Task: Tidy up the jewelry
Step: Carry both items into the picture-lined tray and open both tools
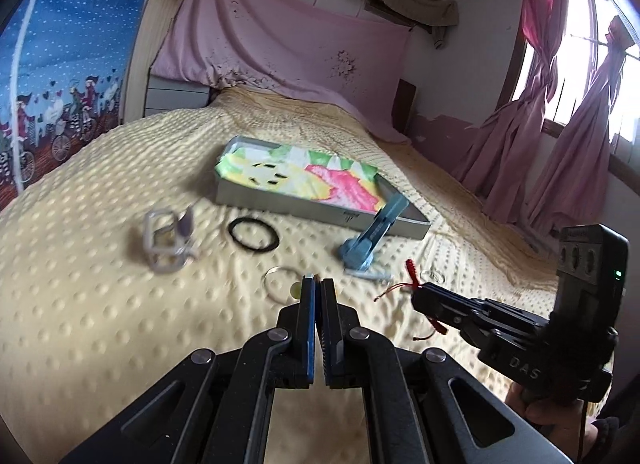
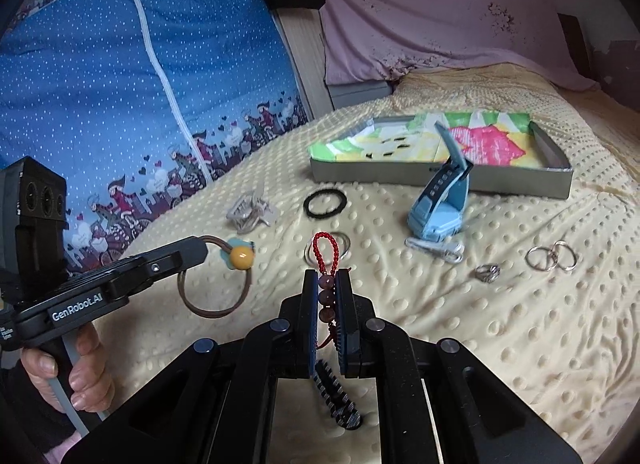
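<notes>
My right gripper [image 2: 328,278] is shut on a red cord bracelet with dark beads [image 2: 325,260], its loop sticking out past the fingertips. In the left wrist view the right gripper [image 1: 418,292] shows with the red cord [image 1: 412,270]. My left gripper [image 1: 318,282] is shut on a brown hair tie with a yellow bead [image 2: 240,256]; it hangs from the left gripper's tip [image 2: 198,250] above the bed. A grey box lined with flowered cloth [image 2: 520,184] lies further back; it also shows in the left wrist view [image 1: 280,200].
On the yellow dotted bedspread [image 2: 500,324] lie a clear hair claw [image 2: 248,210], a black hair band [image 2: 325,203], a blue watch [image 2: 440,212], a silver clip [image 2: 436,250], a clear ring [image 2: 332,248], a silver ring [image 2: 488,273] and linked metal rings [image 2: 552,257].
</notes>
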Available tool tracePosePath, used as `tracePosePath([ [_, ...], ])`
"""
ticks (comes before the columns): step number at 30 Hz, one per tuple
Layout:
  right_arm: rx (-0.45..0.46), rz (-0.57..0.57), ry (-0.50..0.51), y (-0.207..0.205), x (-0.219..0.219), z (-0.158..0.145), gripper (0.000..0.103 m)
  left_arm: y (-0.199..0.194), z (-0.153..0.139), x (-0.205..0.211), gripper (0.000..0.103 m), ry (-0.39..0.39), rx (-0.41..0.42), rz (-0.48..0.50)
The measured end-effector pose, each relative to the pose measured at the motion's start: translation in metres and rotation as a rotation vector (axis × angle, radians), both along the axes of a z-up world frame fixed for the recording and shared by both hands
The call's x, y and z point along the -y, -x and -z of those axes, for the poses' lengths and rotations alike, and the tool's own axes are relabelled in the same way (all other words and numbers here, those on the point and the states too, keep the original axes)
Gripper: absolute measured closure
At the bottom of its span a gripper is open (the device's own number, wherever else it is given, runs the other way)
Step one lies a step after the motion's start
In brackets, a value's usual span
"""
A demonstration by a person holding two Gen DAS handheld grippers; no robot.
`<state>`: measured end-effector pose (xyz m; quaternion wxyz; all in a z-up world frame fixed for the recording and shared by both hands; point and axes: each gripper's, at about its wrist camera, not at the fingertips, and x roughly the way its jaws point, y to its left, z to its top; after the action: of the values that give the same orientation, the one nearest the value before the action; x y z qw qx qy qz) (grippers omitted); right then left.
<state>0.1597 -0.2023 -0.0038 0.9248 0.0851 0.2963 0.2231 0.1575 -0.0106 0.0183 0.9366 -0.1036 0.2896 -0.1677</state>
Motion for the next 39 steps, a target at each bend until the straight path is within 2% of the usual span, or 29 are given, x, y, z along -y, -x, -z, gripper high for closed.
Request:
tracePosePath([
  [9,0.088,0.060,0.056,-0.031,0.036,-0.043,0.096,-0.062,-0.029,0.027,0.100,0.030,0.059,0.020],
  [16,0.130,0.159,0.078,-0.086,0.072,-0.064,0.096,-0.126,-0.032,0.051,0.100,0.035,0.077,0.012],
  [23,0.046,0.229,0.076,-0.157,0.088,-0.042,0.096,-0.190,-0.016,0.067,0.100,0.057,0.032,0.015],
  [28,-0.023,0.239,0.040,-0.193,0.090,-0.017,0.096,-0.213,0.003,0.076,0.100,0.041,-0.014,0.029],
  [33,-0.065,0.224,0.053,-0.204,0.087,0.007,0.095,-0.222,0.025,0.074,0.100,0.051,-0.088,0.022],
  [39,-0.115,0.225,0.050,-0.214,0.087,0.022,0.095,-0.226,0.040,0.073,0.100,0.016,-0.138,0.011],
])
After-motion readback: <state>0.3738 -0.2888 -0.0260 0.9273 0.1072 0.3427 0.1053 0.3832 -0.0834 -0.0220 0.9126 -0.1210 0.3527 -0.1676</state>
